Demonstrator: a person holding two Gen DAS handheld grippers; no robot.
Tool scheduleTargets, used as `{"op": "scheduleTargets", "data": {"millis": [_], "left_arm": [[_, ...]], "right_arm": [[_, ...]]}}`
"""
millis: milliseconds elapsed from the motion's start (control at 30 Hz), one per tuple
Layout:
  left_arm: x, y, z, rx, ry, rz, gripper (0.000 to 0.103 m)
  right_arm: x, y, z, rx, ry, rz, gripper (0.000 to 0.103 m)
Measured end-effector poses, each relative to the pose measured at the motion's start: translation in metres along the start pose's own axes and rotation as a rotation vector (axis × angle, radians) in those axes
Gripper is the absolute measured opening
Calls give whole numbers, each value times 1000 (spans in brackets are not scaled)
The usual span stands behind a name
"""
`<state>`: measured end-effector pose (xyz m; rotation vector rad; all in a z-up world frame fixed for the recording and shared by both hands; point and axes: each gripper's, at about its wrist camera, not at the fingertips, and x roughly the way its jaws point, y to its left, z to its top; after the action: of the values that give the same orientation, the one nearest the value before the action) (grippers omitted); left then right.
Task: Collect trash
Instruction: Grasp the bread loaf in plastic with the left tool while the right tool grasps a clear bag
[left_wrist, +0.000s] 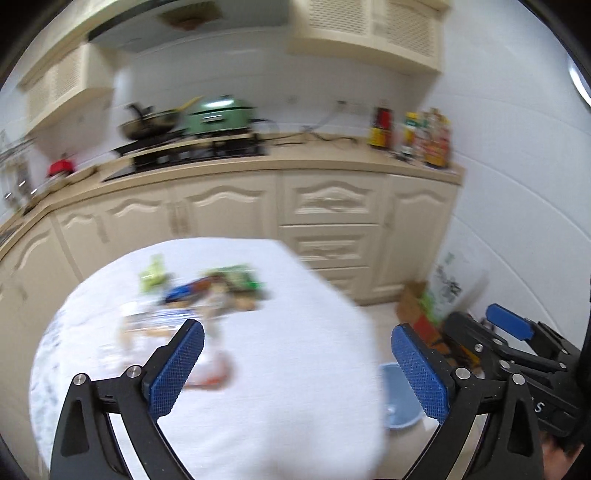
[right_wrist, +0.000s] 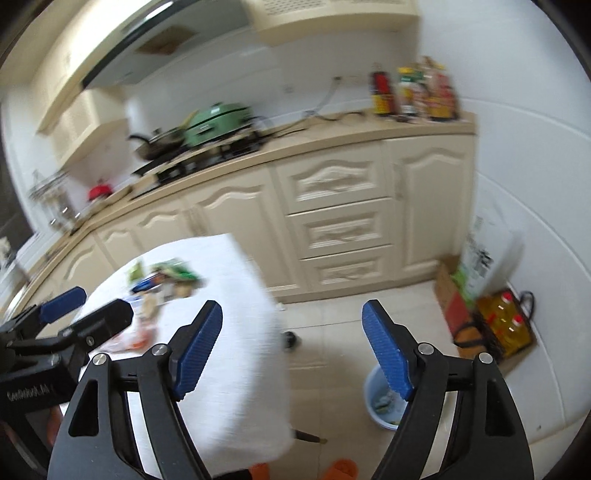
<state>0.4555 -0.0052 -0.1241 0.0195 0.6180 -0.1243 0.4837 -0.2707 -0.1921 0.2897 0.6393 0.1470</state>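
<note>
A pile of trash (left_wrist: 207, 291), green and blue wrappers and clear plastic, lies on a table with a white cloth (left_wrist: 288, 369); it also shows in the right wrist view (right_wrist: 166, 280). A light blue bin (right_wrist: 384, 402) with some scraps inside stands on the floor right of the table, partly seen in the left wrist view (left_wrist: 399, 398). My left gripper (left_wrist: 295, 369) is open and empty above the table's near half. My right gripper (right_wrist: 291, 350) is open and empty over the table's right edge and the floor. Both views are blurred.
Cream kitchen cabinets (left_wrist: 328, 214) run behind the table, with a stove, a green pot (left_wrist: 218, 114) and bottles (left_wrist: 413, 133) on the counter. Boxes and oil bottles (right_wrist: 506, 325) stand by the right wall. A tiled floor (right_wrist: 332, 317) lies between table and cabinets.
</note>
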Motion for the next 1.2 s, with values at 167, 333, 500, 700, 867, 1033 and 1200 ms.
{"op": "scheduleTargets", "data": {"millis": [167,333,500,700,867,1033,1200], "left_arm": [[-2,64,-8,-25,27,111,100],[15,113,-8,-18,98,174,100],[52,129,-8,46,196,184,95],[102,133,4,148,259,147,90],[133,137,16,235,256,97,92],[165,143,14,307,258,61,99],[189,159,18,235,297,-25,88]], "right_arm": [[38,55,-1,-90,57,57,80],[80,87,-2,-151,118,75,80],[122,104,-2,-184,165,79,80],[158,111,-1,-193,203,88,80],[176,113,2,-198,222,97,80],[189,111,8,-195,229,117,80],[202,109,11,-186,247,126,80]]}}
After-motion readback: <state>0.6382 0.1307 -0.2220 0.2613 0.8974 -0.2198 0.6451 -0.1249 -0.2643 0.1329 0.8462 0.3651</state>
